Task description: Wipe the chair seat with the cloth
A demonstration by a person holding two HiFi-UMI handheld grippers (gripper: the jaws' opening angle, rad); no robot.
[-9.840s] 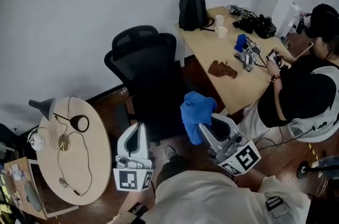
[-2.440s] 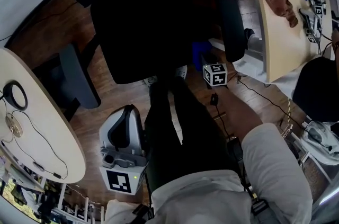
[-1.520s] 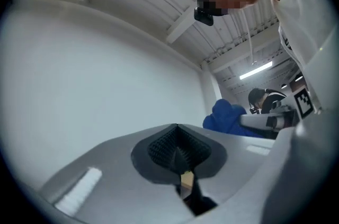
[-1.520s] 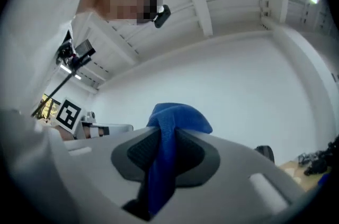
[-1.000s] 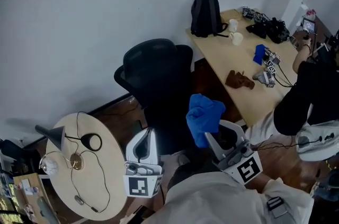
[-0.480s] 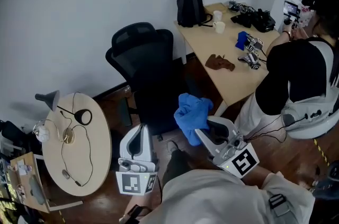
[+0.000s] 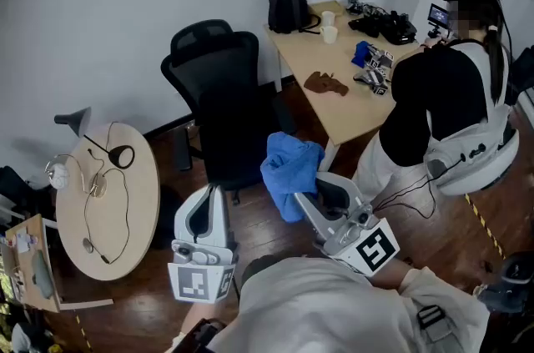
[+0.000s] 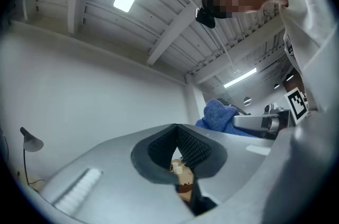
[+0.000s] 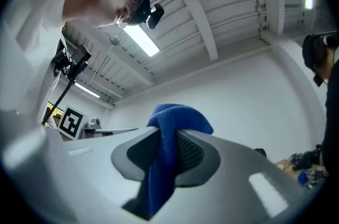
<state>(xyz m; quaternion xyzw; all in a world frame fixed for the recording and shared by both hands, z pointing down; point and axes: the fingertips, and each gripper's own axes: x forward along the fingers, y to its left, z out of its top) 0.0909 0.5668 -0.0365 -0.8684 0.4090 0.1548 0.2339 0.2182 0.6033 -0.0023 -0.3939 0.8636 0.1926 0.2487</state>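
Observation:
The black office chair [image 7: 219, 88] stands against the white wall, its seat facing me. My right gripper [image 7: 304, 194] is held up in front of the chair, well short of the seat, shut on a bunched blue cloth [image 7: 286, 169]. In the right gripper view the cloth [image 9: 177, 118] sticks up from between the pads of the right gripper [image 9: 169, 153] and hangs down the middle. My left gripper [image 7: 207, 193] is raised beside it on the left, shut and holding nothing. The left gripper view shows its pads [image 8: 193, 148] meeting at the tip, with the blue cloth [image 8: 218, 117] off to the right.
A round pale table [image 7: 138, 218] with a lamp and cables stands at the left. A wooden desk [image 7: 355, 105] at the right carries a black backpack [image 7: 288, 2], cups and gear. A person in black [image 7: 438, 101] stands beside it. The floor is dark wood.
Since 2.4 s ago my right gripper has come up off the chair seat with the cloth. Over the last half second my view has shifted a little and the person at the desk has moved.

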